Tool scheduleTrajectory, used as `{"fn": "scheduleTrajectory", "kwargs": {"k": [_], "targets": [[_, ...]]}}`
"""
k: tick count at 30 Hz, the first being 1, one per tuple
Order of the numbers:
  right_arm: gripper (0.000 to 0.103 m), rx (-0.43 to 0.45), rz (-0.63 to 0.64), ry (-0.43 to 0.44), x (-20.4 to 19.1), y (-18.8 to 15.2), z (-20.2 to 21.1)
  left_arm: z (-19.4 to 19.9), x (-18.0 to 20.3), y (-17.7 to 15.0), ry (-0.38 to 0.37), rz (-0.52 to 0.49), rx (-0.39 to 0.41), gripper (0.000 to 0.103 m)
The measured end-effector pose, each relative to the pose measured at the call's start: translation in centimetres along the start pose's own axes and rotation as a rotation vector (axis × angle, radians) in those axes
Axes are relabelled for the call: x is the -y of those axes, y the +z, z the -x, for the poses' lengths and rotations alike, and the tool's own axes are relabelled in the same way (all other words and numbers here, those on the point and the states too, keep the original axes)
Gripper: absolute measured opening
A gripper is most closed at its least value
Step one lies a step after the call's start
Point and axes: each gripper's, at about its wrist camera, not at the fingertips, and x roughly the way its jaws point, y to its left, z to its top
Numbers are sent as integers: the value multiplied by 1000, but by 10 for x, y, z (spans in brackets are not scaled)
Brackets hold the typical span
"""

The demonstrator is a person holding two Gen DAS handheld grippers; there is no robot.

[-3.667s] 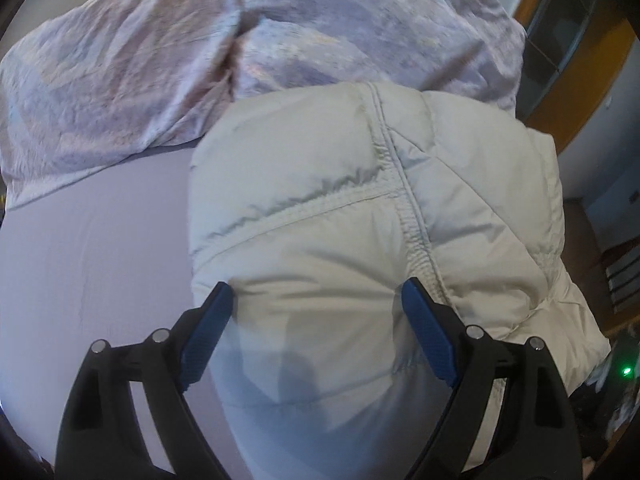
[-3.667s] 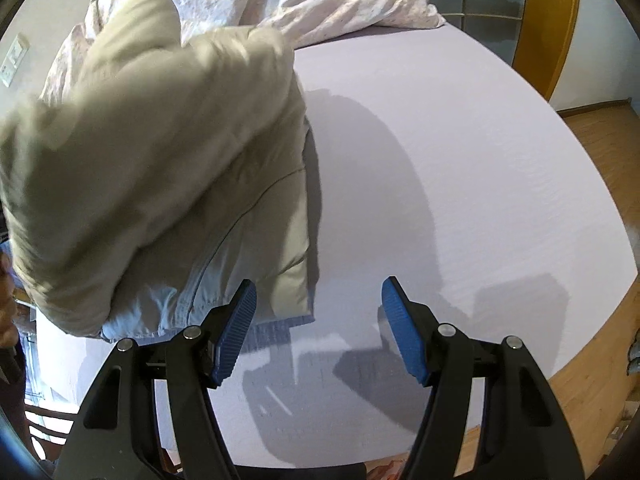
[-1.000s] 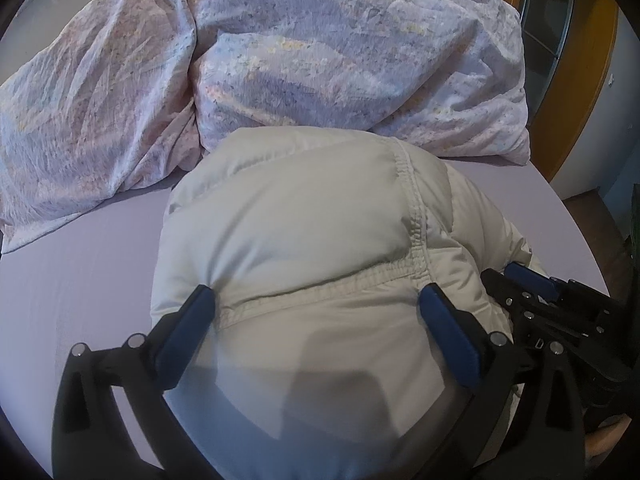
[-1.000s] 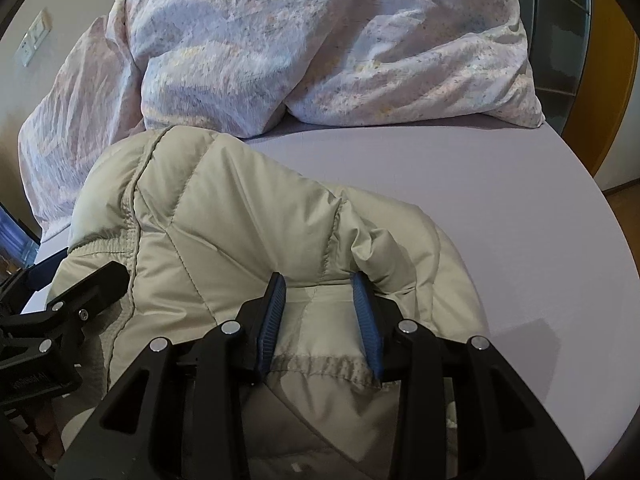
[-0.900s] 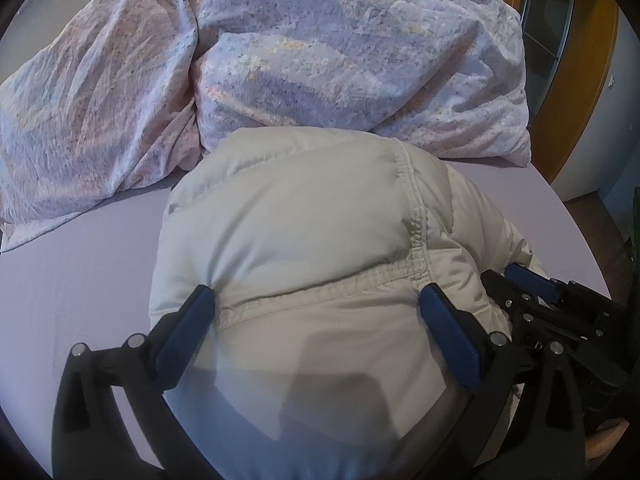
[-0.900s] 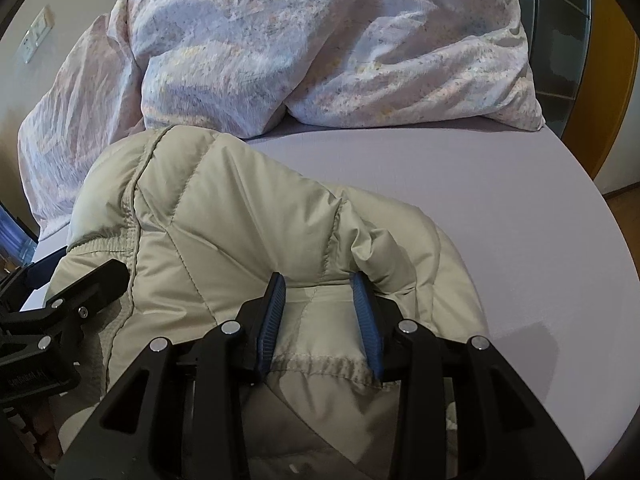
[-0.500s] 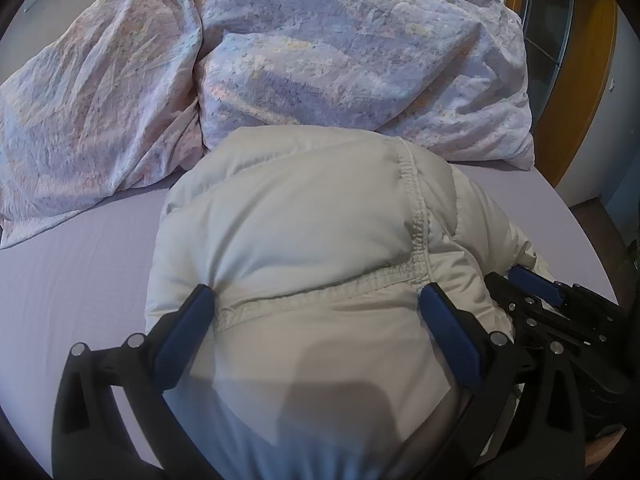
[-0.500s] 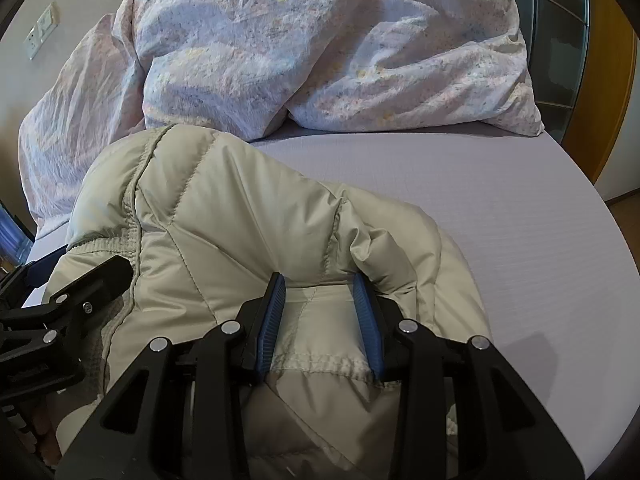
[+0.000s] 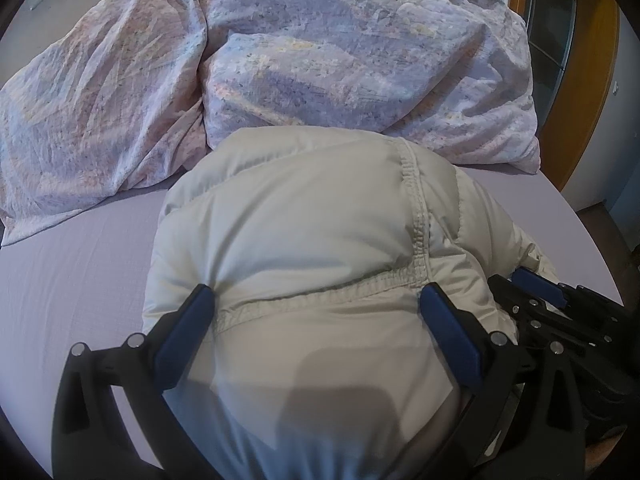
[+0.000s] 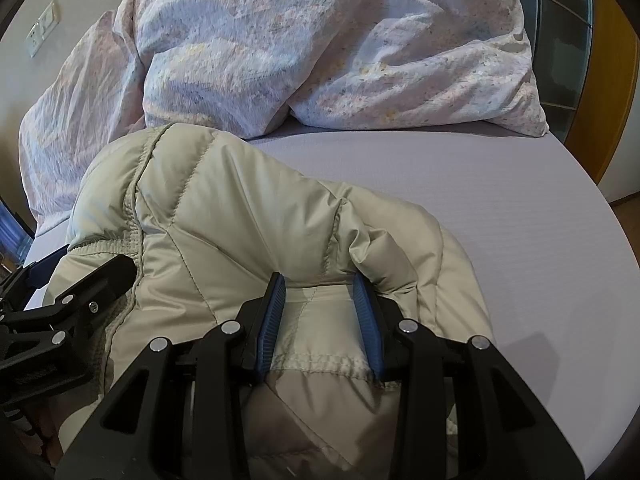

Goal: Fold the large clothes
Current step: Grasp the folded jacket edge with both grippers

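A puffy cream quilted jacket [image 9: 304, 220] lies bunched on the lilac bed sheet [image 9: 72, 280]. My left gripper [image 9: 318, 302] stands open and wide over its near part. The blue pads dig into the padding on either side of a stitched seam. In the right wrist view, the right gripper [image 10: 320, 292] is shut on a fold of the jacket [image 10: 224, 208], with flat fabric pinched between its pads. The padding bulges up just beyond them. Each gripper shows in the other's view: the right gripper [image 9: 560, 312] at the jacket's right edge, the left gripper [image 10: 72, 292] at its left edge.
A crumpled floral duvet [image 9: 320, 48] is heaped across the far side of the bed, right behind the jacket. Bare sheet [image 10: 500, 200] stretches to the right of the jacket. A wooden door frame [image 9: 580, 80] stands at the far right, and a wall socket [image 10: 42, 34] at the far left.
Since the earliest frames the jacket has come down onto the bed and the right gripper has shut on a fold. Over the last second nothing has visibly moved.
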Motion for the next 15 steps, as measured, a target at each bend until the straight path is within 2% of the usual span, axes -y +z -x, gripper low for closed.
{"fn": "scheduleTrajectory", "kwargs": {"k": [8,15], "targets": [[38,4,0,-1,0,0,1,-1,1,-1,8,1,16,101],[38,49,14,-8,0,-3,1,-2,2,-3,16,1,39,101]]}}
